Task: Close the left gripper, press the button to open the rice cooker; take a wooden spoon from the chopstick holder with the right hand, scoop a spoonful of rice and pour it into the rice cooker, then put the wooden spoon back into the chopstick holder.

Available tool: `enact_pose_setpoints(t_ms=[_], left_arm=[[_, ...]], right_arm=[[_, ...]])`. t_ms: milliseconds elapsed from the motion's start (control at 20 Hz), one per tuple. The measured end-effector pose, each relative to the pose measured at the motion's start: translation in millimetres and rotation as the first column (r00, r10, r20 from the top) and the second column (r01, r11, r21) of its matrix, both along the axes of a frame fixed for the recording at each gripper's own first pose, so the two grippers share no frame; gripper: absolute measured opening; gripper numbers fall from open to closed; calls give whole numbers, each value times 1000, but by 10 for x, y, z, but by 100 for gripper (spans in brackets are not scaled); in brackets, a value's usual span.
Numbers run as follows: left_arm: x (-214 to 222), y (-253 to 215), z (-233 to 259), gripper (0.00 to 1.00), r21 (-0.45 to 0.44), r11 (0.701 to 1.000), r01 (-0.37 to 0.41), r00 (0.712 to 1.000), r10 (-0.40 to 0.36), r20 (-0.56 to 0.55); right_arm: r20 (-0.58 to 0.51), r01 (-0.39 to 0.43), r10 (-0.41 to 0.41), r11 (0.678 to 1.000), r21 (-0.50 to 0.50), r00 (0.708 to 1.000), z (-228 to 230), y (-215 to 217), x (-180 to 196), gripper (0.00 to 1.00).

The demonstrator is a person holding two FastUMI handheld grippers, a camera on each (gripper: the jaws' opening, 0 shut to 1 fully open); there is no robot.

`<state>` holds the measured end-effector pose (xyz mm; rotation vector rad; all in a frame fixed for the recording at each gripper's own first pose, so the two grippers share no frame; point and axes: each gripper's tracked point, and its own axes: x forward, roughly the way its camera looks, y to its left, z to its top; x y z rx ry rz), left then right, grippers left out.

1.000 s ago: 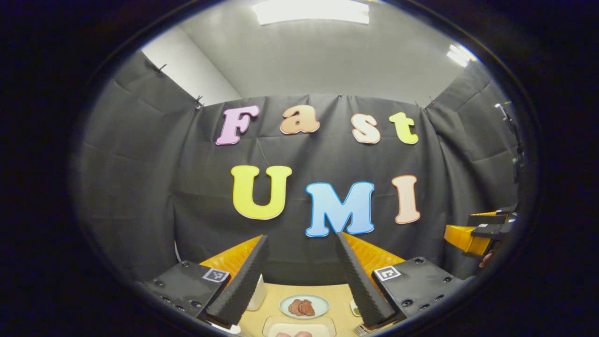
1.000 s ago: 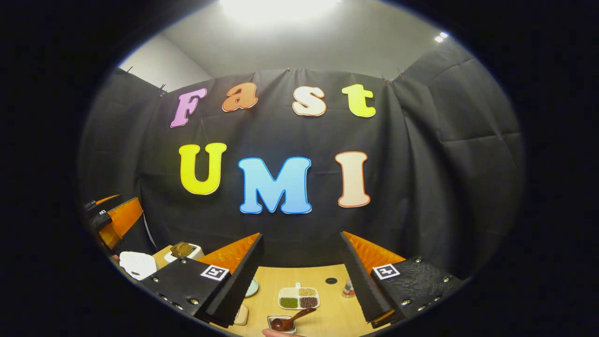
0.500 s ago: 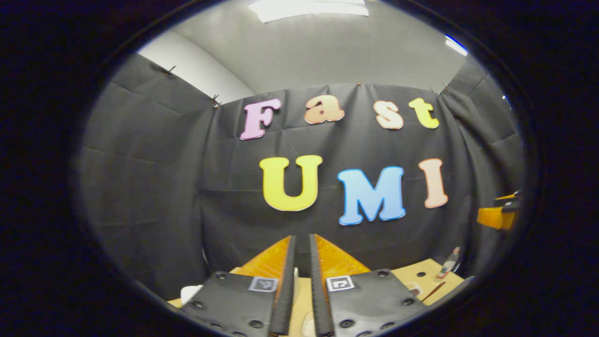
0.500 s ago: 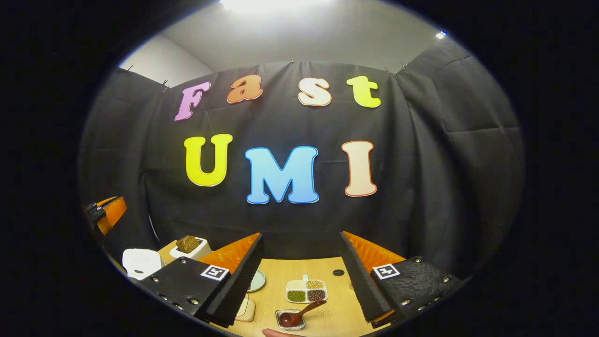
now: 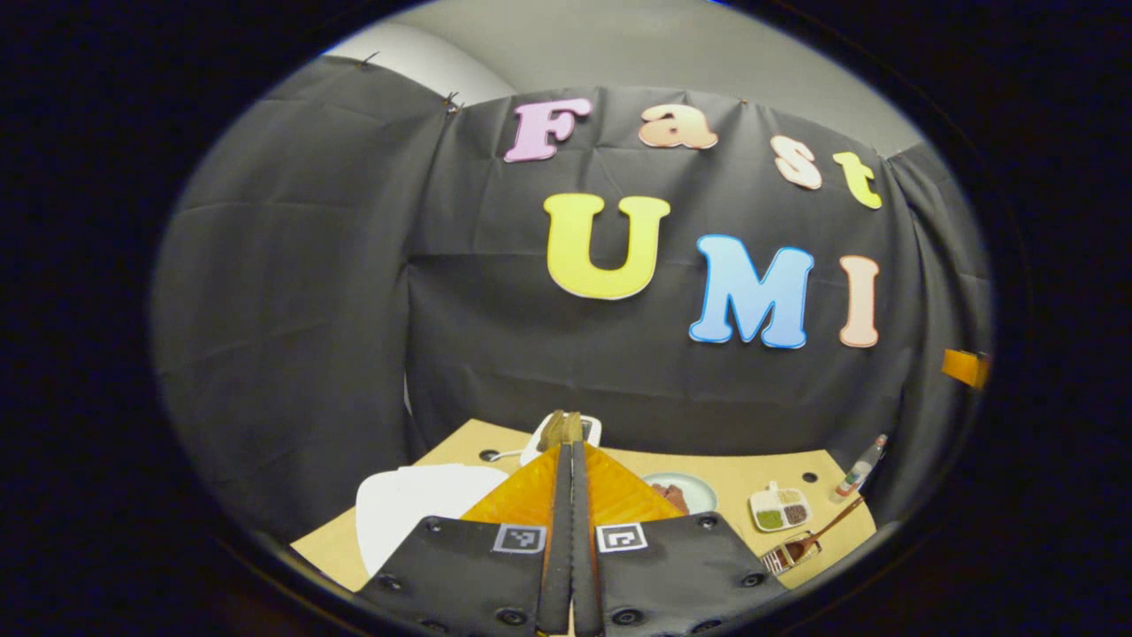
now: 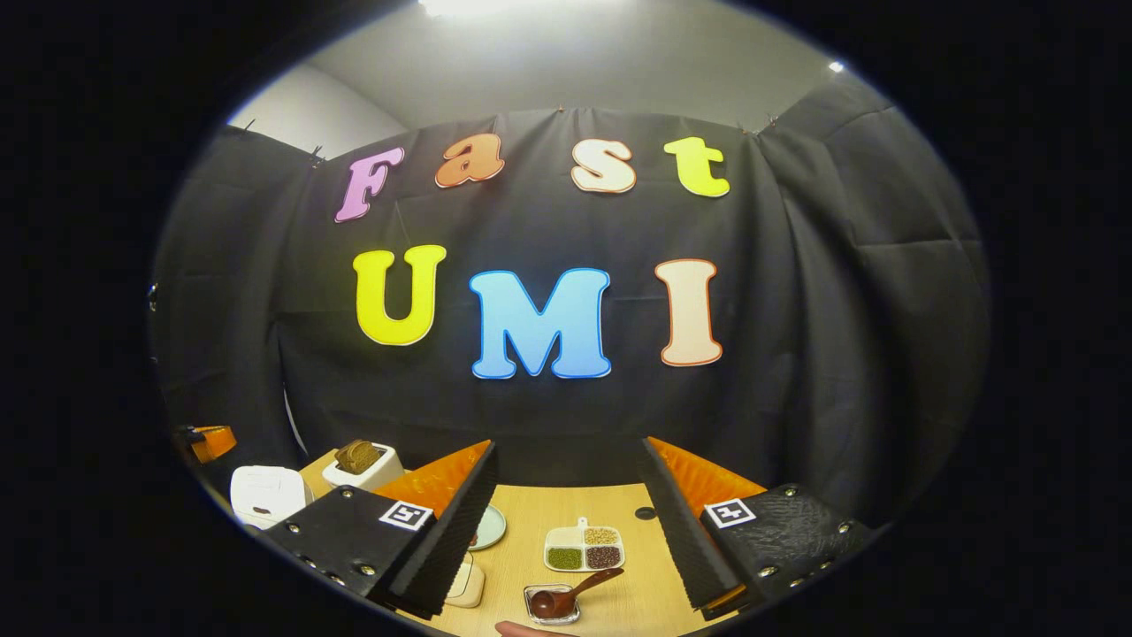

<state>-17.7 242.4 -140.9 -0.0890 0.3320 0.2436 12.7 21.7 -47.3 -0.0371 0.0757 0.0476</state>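
Left gripper [image 5: 570,531] fingers pressed together above the table [image 5: 734,473] | right gripper [image 6: 566,522] spread wide, holding nothing | white rice cooker [image 5: 416,513] lid down at the table's left end | spoon [image 6: 570,594] resting in a small clear dish [image 6: 548,603] | four-section tray [image 6: 584,548] holding grains and beans | toaster [image 6: 358,464] with bread in it

Left gripper [image 5: 570,531], right gripper [image 6: 566,522]: ridged fingers, seemingly screwed plates, square markers
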Motion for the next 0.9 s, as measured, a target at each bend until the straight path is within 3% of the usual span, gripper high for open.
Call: enact_pose_setpoints(t_ms=[300, 350, 400, 500, 550, 900], left_arm=[[-181, 522, -550, 7, -70, 994, -85, 991, 77, -105], [-215, 589, -664, 10, -83, 992, -97, 988, 86, -132], [-259, 645, -781, 7, -100, 989, -111, 982, 94, -163], [-324, 694, -987, 11, -143, 982, -125, 972, 92, -218], [-354, 741, -1075, 7, -148, 980, -137, 965, 98, -242], [-558, 775, -1547, 10, -143, 978, -153, 924, 90, -372]], right_arm=[[-21, -11, 10, 1000, -24, 1000, -71, 59, 22, 96], [-23, -13, 12, 1000, -27, 1000, -72, 75, 29, 96], [-23, -14, 14, 999, -29, 1000, -77, 80, 18, 96], [-26, -13, 13, 999, -34, 1000, -85, 71, 7, 96], [-30, -11, 10, 999, -35, 1000, -103, 61, 7, 96], [-44, 2, -3, 1000, -26, 999, -139, 40, -8, 96]])
